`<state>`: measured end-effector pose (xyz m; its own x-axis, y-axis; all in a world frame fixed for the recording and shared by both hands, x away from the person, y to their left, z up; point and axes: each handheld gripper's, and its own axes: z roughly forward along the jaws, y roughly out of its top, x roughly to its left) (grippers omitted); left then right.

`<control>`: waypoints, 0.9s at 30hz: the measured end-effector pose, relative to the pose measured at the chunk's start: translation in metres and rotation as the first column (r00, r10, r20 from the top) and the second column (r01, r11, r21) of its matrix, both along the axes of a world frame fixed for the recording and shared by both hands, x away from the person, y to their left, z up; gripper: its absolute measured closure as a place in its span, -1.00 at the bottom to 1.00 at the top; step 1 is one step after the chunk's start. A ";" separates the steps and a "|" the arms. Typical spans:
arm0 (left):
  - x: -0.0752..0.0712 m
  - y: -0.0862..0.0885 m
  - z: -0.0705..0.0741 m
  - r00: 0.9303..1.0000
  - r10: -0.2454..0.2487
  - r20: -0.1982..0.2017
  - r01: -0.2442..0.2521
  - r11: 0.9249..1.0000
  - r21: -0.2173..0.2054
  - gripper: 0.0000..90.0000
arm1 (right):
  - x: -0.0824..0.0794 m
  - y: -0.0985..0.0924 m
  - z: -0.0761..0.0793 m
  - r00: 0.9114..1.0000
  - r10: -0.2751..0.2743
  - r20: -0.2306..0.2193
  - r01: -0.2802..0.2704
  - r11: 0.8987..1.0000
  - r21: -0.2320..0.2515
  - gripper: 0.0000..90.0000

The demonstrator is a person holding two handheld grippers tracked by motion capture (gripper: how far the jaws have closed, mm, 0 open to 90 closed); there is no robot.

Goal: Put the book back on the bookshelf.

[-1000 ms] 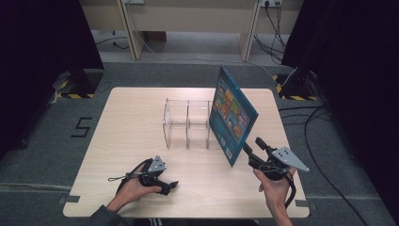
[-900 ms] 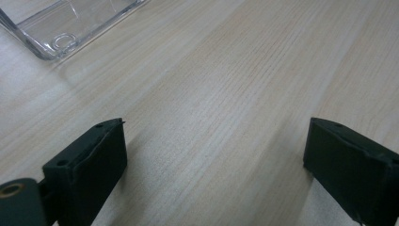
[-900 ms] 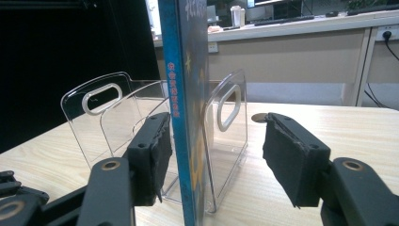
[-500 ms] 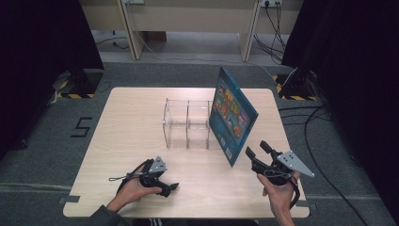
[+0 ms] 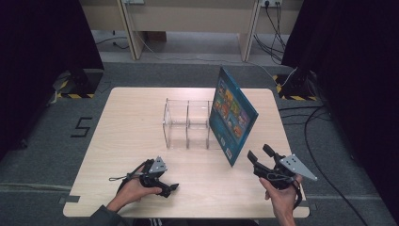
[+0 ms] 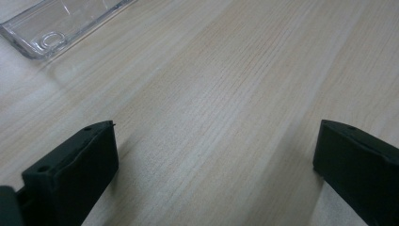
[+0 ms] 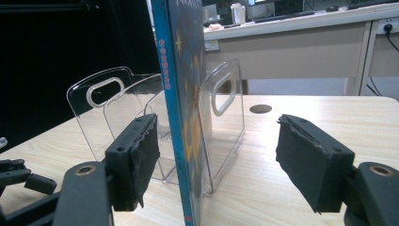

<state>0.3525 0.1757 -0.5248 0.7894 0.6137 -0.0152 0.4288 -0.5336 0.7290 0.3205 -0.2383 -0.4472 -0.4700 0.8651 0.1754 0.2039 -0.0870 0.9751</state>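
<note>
While the right gripper [image 5: 261,156] stands near the table's [image 5: 131,117] right front corner, its jaws have just been opening and stand wide, clear of the blue book [image 5: 233,115]. That book leans in the clear rack's [image 5: 186,123] right end slot at mid-table. By the front edge, the left gripper [image 5: 170,188] rests wide open, holding nothing.

Overhead front-facing view; two close gripper-mounted views sharing the table [image 5: 141,117].
</note>
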 end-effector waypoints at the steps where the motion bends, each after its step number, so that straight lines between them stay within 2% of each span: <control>1: 0.000 0.000 0.000 1.000 0.000 0.000 0.000 1.000 0.000 -1.00 | 0.000 -0.001 0.000 1.000 0.000 -0.002 0.000 1.000 0.001 -0.33; 10: 0.000 0.000 0.000 1.000 0.000 -0.001 0.000 1.000 -0.001 -1.00 | -0.005 -0.005 -0.003 1.000 -0.001 -0.010 0.001 1.000 0.004 -0.36; 27: 0.000 0.000 0.000 1.000 0.001 -0.001 -0.001 1.000 -0.001 -1.00 | -0.018 -0.008 -0.010 0.999 0.020 -0.033 -0.020 1.000 -0.019 -0.42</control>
